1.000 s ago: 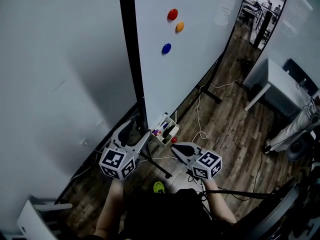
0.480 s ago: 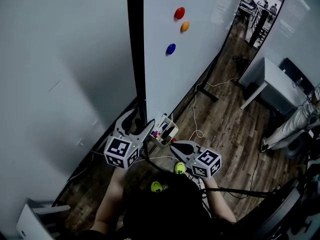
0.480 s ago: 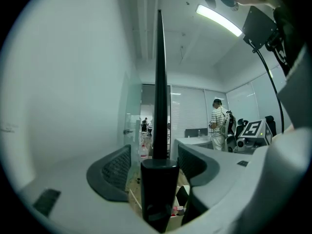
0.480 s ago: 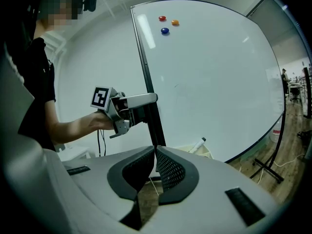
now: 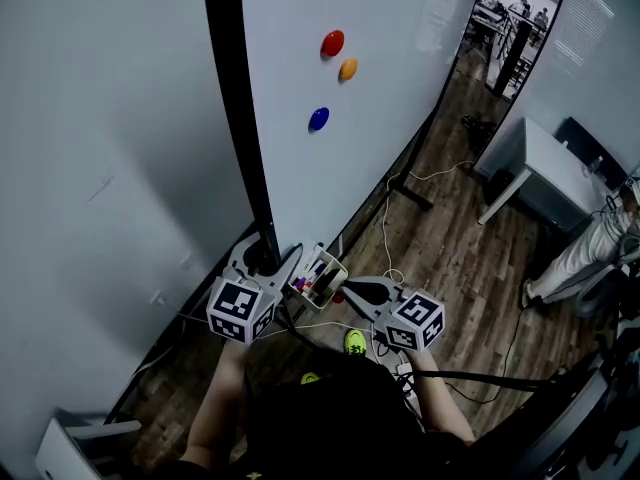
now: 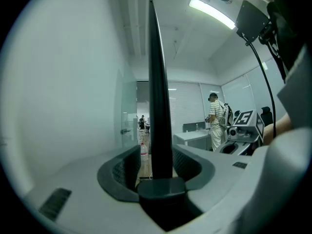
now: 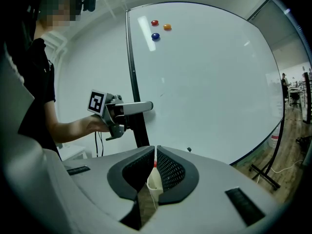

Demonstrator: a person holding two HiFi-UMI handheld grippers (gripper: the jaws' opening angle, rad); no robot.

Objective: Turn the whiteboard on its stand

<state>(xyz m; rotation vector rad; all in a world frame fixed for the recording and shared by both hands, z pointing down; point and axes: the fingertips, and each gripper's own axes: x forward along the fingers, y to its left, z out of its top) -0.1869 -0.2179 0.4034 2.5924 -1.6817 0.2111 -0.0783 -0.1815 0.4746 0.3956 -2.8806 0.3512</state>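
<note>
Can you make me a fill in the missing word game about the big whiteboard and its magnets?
1. The whiteboard has ___ magnets stuck on it.
2. The red magnet is at the top, the orange magnet is just under it, and the lowest magnet is ___.
3. The frame down the whiteboard's near edge is coloured ___.
Missing words: three; blue; black.

Large white whiteboard (image 5: 390, 138) upright; black-edged; on floor stand (image 5: 412, 194).

The whiteboard (image 5: 380, 98) and its black edge post (image 5: 238, 118) run off the head view at twelve o'clock. The post's foot hides behind the left gripper (image 5: 268, 253). The basket (image 5: 338, 268) at that gripper's three o'clock holds things too small to tell.
</note>
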